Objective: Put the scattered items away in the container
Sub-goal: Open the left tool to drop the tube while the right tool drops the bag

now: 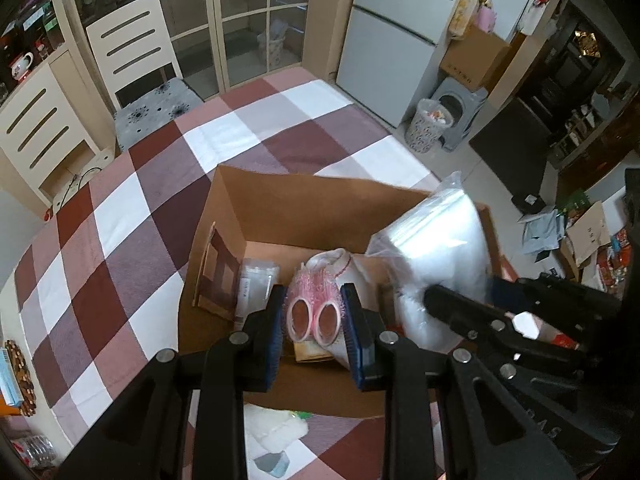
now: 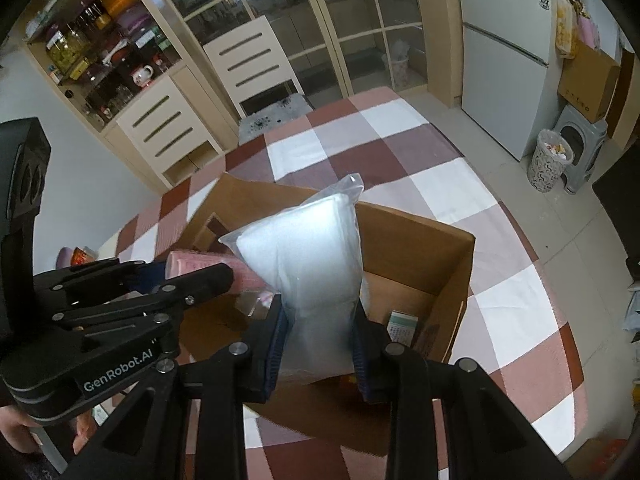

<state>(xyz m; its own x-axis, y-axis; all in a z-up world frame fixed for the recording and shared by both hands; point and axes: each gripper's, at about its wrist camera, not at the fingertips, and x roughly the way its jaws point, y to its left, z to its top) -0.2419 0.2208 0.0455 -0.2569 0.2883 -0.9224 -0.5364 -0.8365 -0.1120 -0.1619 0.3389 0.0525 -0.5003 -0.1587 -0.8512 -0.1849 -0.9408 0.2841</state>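
Black left tool (image 1: 313,322) in your hand clamped on pink tape-roll pack (image 1: 316,300), hanging over open cardboard box (image 1: 280,208). Your right tool (image 2: 320,340) pinched on clear bag of white padding (image 2: 308,256), also above box. Box sits on checkered tabletop (image 1: 120,216); small packets (image 1: 256,284) already inside.

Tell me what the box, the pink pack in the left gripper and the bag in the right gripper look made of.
Box: brown cardboard, matte, with folded flaps.
Pink pack: looks like thin plastic wrap around two rolls, shiny and crinkled.
Bag: clear glossy plastic film over a soft white filling, possibly cotton.
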